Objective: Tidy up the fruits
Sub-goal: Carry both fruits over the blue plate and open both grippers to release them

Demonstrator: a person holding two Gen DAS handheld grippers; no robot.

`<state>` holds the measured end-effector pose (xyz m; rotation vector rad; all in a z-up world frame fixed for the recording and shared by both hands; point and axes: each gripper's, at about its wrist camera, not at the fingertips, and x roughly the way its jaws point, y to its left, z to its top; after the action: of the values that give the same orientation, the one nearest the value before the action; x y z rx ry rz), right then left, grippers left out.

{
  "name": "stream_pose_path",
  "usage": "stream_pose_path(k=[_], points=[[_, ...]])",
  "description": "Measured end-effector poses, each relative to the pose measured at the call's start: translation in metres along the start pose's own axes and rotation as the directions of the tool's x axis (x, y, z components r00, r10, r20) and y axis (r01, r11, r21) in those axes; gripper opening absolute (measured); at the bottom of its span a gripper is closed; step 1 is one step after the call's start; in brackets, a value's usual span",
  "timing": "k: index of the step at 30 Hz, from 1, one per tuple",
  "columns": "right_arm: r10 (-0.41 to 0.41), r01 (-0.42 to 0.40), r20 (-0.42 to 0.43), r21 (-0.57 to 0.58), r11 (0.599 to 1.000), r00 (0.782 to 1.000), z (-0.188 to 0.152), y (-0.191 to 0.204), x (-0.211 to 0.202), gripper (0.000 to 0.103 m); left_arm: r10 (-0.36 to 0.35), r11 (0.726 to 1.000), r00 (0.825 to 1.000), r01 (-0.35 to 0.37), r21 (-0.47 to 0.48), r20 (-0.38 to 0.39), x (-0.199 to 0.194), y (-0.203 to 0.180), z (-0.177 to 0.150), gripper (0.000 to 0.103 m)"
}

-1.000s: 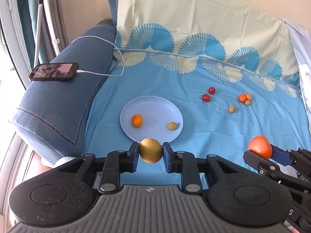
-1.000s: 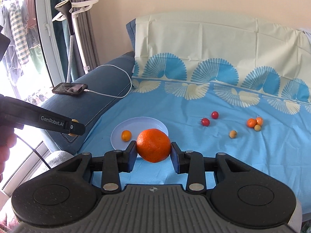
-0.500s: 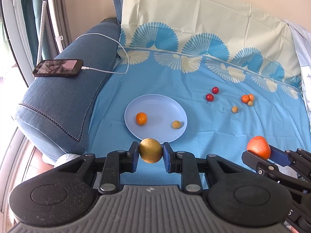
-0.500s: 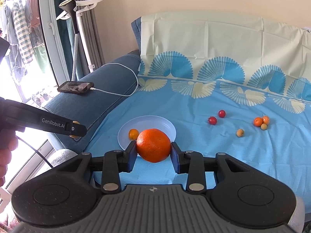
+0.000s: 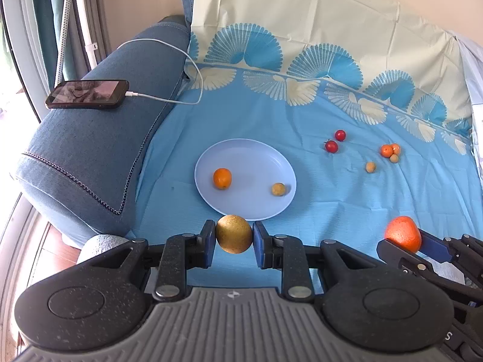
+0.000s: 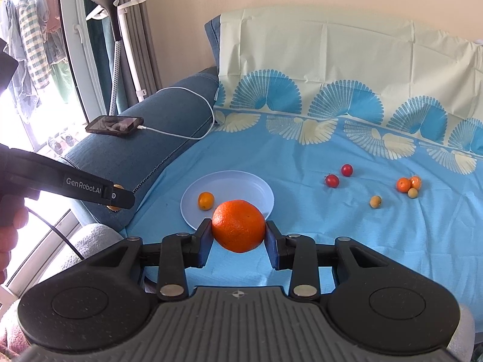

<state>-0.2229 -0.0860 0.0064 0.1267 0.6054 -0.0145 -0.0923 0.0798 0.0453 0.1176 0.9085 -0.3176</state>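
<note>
Left gripper (image 5: pixel 234 238) pinching round yellow-brown fruit (image 5: pixel 234 238) just short of pale blue round plastic plate (image 5: pixel 211 163); right gripper (image 6: pixel 238 234) clamped on big orange (image 6: pixel 238 225), also near plate; could roll off slick plate if dropped high.

A golden-brown speckled fruit (image 5: pixel 234 233) is clamped between blue-padded black fingers (image 5: pixel 207 243). Ahead, a pale blue plate (image 5: pixel 241 157) is seen on a sky-blue sheet (image 5: pixel 332 211) printed with cream-and-blue fans.
</note>
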Motion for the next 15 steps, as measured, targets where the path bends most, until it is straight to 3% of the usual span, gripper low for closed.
stream_pose_path(k=[15], points=[[-0.016,0.016,-0.084,0.009,1.0,0.996,0.014,-0.012,0.062,0.038,0.038,0.999,0.997,-0.04,-0.027,-0.071,0.058,0.018,0.035,0.029]])
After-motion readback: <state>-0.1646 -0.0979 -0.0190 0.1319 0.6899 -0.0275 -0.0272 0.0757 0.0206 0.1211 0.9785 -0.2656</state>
